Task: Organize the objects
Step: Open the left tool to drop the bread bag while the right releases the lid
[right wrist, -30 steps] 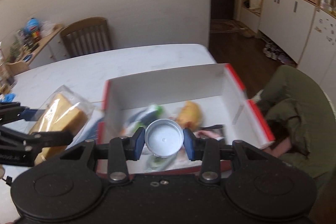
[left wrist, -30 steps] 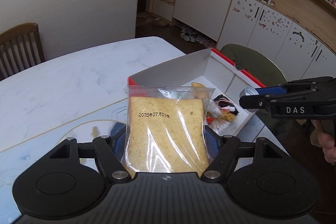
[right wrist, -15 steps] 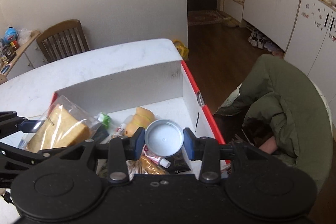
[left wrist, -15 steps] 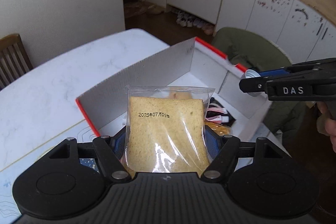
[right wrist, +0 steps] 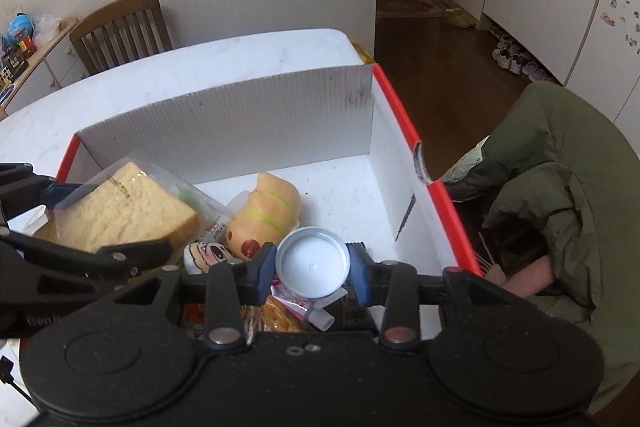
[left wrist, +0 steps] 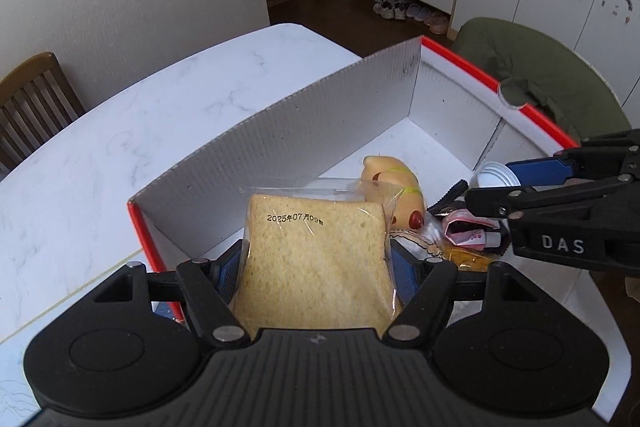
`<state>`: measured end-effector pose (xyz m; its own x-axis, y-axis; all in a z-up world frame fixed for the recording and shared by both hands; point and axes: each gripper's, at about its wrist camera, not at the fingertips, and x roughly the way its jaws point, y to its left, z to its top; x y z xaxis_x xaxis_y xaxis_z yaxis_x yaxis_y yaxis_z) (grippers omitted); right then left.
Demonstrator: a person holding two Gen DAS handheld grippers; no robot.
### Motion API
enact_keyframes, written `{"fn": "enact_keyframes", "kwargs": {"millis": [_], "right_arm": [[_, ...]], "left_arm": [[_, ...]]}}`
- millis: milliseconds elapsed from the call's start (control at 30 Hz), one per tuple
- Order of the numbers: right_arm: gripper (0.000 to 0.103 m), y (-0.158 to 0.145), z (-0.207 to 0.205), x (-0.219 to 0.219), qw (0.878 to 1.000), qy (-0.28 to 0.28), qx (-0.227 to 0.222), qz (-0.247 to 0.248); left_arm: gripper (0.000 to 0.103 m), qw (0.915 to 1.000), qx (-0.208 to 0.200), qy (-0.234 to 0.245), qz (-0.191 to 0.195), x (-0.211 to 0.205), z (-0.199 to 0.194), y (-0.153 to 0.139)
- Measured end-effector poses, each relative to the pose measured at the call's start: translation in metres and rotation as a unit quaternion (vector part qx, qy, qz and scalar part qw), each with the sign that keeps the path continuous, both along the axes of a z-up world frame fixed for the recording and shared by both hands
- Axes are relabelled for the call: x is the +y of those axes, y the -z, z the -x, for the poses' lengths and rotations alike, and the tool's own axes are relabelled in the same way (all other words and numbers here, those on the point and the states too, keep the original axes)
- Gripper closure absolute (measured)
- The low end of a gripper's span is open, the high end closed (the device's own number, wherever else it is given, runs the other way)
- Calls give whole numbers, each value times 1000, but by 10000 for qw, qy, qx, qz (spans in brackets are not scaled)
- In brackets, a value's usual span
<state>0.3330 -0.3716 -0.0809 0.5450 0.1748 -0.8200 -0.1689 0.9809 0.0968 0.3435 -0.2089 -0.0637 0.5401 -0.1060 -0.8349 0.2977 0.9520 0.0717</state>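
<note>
The bagged bread slice (left wrist: 316, 263) sits between the blue pads of the left gripper (left wrist: 316, 269), clamped at medium width, held above the near end of the red-edged white box (left wrist: 280, 131). The right gripper (right wrist: 312, 269), set narrow, grips a white bottle cap (right wrist: 312, 263) above the toys and packets lying in the box.

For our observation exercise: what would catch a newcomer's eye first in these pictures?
Probably the bagged slice of bread, clamped in the left gripper above the red-rimmed white box. Next, the white lid pinched in the right gripper over the toys and packets heaped in the box's near end.
</note>
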Motion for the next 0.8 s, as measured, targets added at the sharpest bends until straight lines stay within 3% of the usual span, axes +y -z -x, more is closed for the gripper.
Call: {"fn": "enact_keyframes", "kwargs": {"millis": [367, 800], "right_arm": [[65, 12, -1, 1, 9997, -96, 190, 138], [59, 9, 5, -9, 9997, -136, 216, 36]], "left_arm": [[31, 9996, 244, 125, -36, -11, 6, 19], [29, 9980, 230, 36, 585, 5, 14, 11]]}}
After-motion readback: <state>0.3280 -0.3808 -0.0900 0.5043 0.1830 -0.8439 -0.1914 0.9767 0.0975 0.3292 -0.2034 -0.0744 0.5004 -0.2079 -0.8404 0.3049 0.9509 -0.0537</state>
